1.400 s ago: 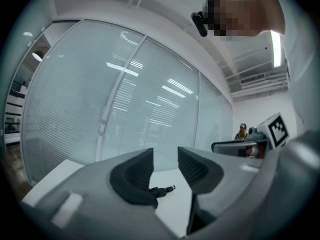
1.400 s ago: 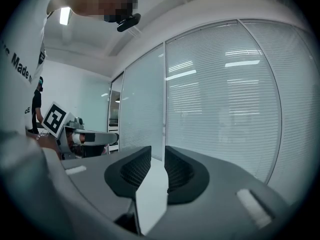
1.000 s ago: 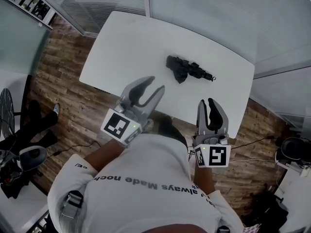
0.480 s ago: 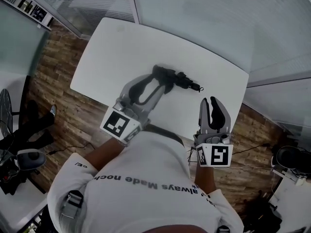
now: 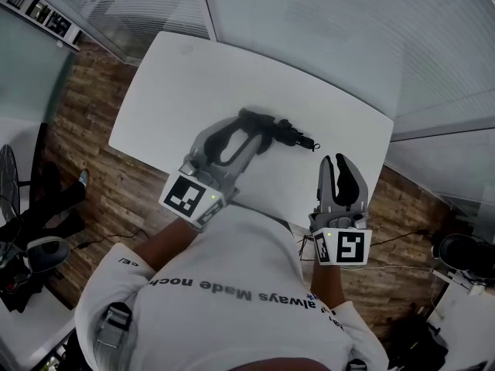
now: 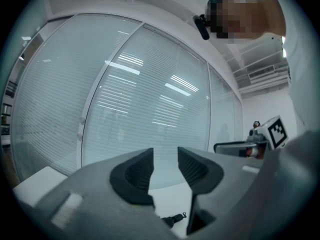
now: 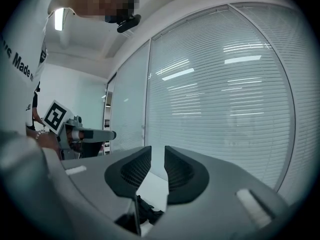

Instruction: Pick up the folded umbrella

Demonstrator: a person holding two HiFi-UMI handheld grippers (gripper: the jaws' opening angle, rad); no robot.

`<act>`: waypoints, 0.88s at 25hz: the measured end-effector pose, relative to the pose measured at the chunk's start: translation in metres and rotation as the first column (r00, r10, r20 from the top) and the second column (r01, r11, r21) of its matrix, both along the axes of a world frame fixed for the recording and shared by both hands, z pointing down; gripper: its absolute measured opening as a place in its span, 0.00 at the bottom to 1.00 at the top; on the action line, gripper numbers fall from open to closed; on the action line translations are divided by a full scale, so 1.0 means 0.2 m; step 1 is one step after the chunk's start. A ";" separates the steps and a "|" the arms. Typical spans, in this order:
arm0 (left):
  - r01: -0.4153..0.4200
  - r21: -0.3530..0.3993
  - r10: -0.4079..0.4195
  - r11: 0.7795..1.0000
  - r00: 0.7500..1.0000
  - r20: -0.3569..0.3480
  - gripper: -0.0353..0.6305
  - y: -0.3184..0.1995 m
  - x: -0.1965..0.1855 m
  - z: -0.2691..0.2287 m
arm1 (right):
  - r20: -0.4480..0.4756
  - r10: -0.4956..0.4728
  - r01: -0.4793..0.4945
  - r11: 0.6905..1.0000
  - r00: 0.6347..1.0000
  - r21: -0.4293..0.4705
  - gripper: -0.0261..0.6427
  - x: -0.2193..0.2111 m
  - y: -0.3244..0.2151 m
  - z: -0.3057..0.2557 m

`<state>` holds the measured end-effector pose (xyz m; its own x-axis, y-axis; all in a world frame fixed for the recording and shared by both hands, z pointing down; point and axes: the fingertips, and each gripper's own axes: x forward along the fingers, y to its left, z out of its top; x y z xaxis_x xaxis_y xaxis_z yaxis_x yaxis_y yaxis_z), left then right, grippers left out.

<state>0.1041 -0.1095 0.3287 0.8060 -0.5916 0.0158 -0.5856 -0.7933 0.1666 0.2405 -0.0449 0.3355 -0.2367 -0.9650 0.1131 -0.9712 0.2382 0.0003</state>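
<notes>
The folded black umbrella (image 5: 280,129) lies on the white table (image 5: 201,76), its strap end pointing right. My left gripper (image 5: 249,127) hangs level over its left, bunched end and hides part of it. Its jaws stand a little apart with nothing between them. In the left gripper view the gripper (image 6: 165,156) shows that gap, with the umbrella's tip (image 6: 173,219) below. My right gripper (image 5: 333,161) is shut and empty, short of the table's near right edge, apart from the umbrella. The right gripper view shows its jaws (image 7: 157,154) close together above the umbrella (image 7: 148,215).
Glass walls with blinds (image 5: 325,29) run behind the table. Wood floor (image 5: 85,153) lies to the left, with a fan (image 5: 9,176) and dark gear (image 5: 39,250) there. Cables (image 5: 402,230) trail on the floor at the right.
Both grippers have moved forward toward the table. The left one, earlier short of the table's near edge, now reaches over the umbrella's left end. Neither gripper's jaws changed.
</notes>
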 end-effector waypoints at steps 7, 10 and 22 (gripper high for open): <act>-0.043 -0.011 0.043 0.999 0.999 -0.002 0.28 -0.11 -0.06 -0.03 | -0.009 0.020 -0.020 1.000 1.000 0.006 0.16 -0.09 -0.10 -0.06; -0.058 0.000 0.058 0.998 0.998 -0.001 0.28 -0.15 -0.08 -0.05 | -0.017 0.022 -0.022 1.000 1.000 0.014 0.16 -0.13 -0.14 -0.08; -0.037 -0.041 0.038 0.998 0.999 0.006 0.28 -0.35 -0.14 0.07 | -0.085 -0.055 0.051 0.998 0.995 -0.048 0.20 -0.22 -0.36 0.05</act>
<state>0.0751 -0.1797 0.3429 0.8274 -0.5598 0.0451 -0.5569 -0.8074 0.1952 0.1963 -0.1162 0.3454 -0.2744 -0.9448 0.1789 -0.9542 0.2906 0.0712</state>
